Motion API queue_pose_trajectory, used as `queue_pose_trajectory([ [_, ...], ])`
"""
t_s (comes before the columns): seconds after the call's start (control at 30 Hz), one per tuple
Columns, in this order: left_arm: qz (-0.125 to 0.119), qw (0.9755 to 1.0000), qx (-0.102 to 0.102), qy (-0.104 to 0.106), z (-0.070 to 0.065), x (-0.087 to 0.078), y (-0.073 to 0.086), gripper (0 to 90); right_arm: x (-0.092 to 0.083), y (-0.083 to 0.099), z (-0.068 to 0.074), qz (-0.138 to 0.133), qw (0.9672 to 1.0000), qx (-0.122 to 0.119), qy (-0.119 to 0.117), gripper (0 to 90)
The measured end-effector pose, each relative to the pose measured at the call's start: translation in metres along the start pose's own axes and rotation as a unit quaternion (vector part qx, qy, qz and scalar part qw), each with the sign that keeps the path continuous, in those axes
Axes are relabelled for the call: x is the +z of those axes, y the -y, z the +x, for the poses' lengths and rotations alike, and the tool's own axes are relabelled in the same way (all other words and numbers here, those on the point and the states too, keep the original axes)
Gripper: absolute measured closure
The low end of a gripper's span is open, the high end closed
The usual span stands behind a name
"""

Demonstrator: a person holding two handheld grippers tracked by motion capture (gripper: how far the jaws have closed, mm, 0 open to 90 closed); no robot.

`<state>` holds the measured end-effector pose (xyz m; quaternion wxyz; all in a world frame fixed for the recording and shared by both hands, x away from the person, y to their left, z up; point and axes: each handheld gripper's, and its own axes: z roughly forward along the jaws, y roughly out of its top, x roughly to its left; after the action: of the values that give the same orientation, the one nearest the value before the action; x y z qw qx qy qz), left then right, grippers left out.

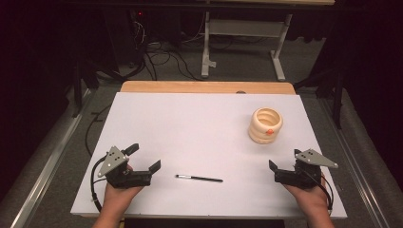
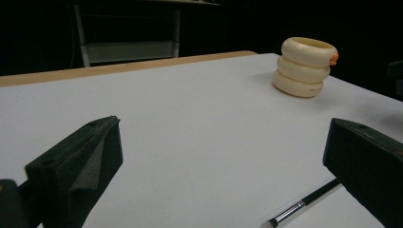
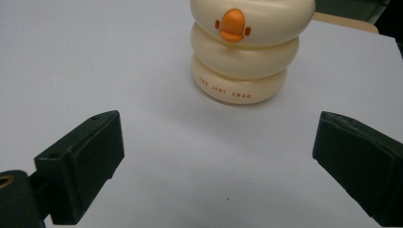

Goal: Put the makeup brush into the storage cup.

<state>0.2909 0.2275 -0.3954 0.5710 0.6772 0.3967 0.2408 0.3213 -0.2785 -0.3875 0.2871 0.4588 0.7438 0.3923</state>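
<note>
A cream ringed cup (image 1: pixel 265 125) with an orange duck beak stands upright on the white table, right of centre. A thin black brush with a silver ferrule (image 1: pixel 198 178) lies flat near the front edge, between the two hands. My left gripper (image 1: pixel 143 157) rests open at the front left, its jaws wide apart, the brush (image 2: pixel 304 203) just inside its right jaw and the cup (image 2: pixel 304 66) far ahead. My right gripper (image 1: pixel 284 159) is open at the front right, empty, facing the cup (image 3: pixel 247 47) a short way ahead.
The white table (image 1: pixel 190 128) has a wooden strip along its far edge. Beyond it stand a white desk frame (image 1: pixel 242 33) and tangled cables on the grey floor. Metal rails run along both sides of the table.
</note>
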Motion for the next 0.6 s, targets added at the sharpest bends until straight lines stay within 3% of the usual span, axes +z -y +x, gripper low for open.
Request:
queue_pose_trajectory([
  [0.13, -0.002, 1.0000, 0.000, 0.001, 0.000, -0.001, 0.000, 0.2, 0.005, -0.002, -0.001, 0.025, 0.9997, 0.008, 0.000, 5.1],
  [0.4, -0.004, 1.0000, -0.002, 0.006, 0.002, -0.001, -0.001, 0.2, 0.017, -0.008, 0.003, 0.073, 0.9973, -0.002, -0.010, 5.2],
  [0.6, -0.004, 1.0000, 0.001, 0.007, 0.000, 0.000, -0.001, 0.2, 0.024, -0.012, 0.009, 0.118, 0.9925, -0.015, -0.028, 5.2],
])
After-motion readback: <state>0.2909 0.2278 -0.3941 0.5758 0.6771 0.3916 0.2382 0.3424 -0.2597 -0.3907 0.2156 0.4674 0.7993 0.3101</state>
